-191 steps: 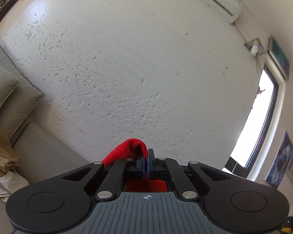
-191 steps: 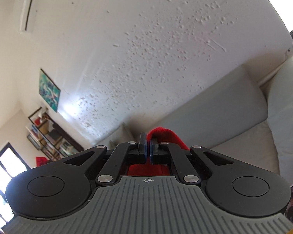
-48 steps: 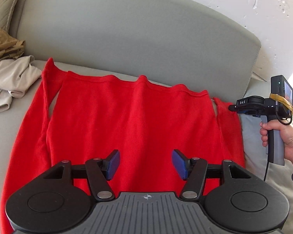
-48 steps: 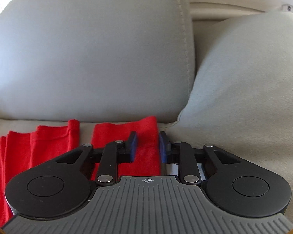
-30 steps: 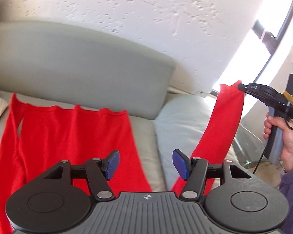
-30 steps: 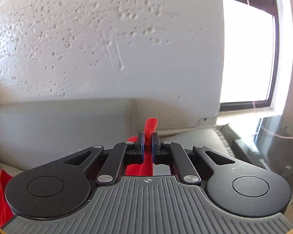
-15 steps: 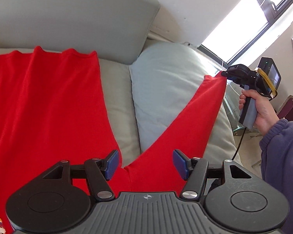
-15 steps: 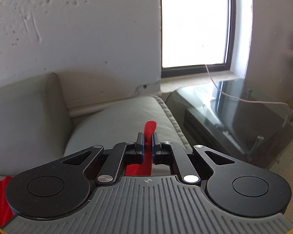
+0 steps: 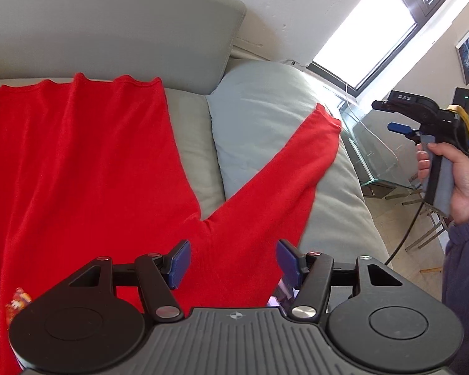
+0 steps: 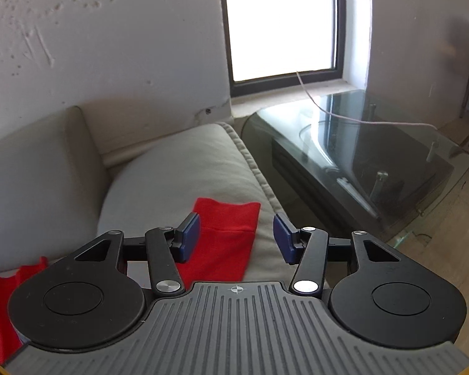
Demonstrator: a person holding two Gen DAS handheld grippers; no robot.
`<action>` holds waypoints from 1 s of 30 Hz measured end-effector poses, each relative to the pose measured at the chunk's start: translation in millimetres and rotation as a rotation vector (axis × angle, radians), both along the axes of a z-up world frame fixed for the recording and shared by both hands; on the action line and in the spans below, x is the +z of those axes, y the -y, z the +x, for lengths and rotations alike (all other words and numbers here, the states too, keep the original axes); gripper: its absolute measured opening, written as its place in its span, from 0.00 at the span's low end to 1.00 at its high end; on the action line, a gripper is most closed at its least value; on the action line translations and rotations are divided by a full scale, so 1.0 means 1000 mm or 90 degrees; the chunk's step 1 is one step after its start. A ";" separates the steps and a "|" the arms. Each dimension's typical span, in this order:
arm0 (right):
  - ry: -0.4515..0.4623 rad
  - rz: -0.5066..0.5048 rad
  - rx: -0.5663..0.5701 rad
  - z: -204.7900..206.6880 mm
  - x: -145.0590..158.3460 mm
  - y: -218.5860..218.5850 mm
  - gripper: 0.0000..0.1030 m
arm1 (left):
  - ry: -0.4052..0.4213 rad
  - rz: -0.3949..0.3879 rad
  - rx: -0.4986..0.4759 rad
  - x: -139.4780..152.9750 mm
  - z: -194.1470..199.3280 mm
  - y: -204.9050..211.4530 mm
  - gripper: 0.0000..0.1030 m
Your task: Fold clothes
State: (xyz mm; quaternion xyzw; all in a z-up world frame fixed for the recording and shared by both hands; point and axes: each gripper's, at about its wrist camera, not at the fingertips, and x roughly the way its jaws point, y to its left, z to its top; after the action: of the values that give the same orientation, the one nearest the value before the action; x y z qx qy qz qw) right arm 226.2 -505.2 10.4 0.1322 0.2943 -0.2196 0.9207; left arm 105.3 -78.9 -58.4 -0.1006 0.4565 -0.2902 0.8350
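Note:
A red long-sleeved shirt (image 9: 78,168) lies spread flat on the grey sofa seat. Its right sleeve (image 9: 284,175) stretches out across a pale cushion (image 9: 259,100), and the cuff (image 10: 228,215) lies on that cushion. My left gripper (image 9: 233,261) is open and empty, just above the shirt where the sleeve joins the body. My right gripper (image 10: 236,237) is open and empty, just above and behind the cuff. It also shows in the left wrist view (image 9: 397,115), held in a hand off the sofa's right end.
The sofa backrest (image 9: 109,31) runs along the rough white wall. A glass side table (image 10: 375,143) with a cable on it stands right of the sofa, under a bright window (image 10: 281,22). A small print (image 9: 17,300) marks the shirt's front.
My right gripper has opened and let go of the cuff, which now lies on the cushion. The sleeve has settled flat. My left gripper stays open over the shirt.

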 end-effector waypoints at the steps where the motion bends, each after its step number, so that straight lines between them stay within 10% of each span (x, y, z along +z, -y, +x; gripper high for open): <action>1: 0.013 0.012 0.016 -0.018 0.013 -0.009 0.60 | 0.008 0.007 0.000 0.005 -0.011 -0.009 0.57; 7: 0.043 0.098 0.148 -0.119 0.043 -0.075 0.76 | 0.068 0.122 0.003 0.009 -0.078 -0.046 0.59; 12: -0.036 0.186 0.244 -0.170 -0.007 -0.142 0.72 | 0.059 0.211 0.072 -0.033 -0.114 -0.063 0.55; 16: -0.137 0.237 0.314 -0.195 -0.072 -0.198 0.23 | 0.003 0.197 0.130 -0.057 -0.129 -0.091 0.39; 23: -0.245 0.146 0.409 -0.197 -0.130 -0.279 0.17 | 0.084 0.212 0.230 -0.064 -0.110 -0.115 0.28; 25: -0.252 0.113 0.427 -0.191 -0.136 -0.295 0.17 | 0.054 0.214 0.233 -0.076 -0.096 -0.114 0.08; 30: -0.306 0.060 0.464 -0.192 -0.154 -0.315 0.17 | -0.042 0.194 0.183 -0.086 -0.093 -0.124 0.04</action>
State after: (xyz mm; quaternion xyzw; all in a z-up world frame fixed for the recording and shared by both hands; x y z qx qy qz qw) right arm 34.1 -190.5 -143.5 0.0071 0.5370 0.1085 0.8365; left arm 11.9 44.6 -144.4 -0.0468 0.5031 -0.0923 0.8580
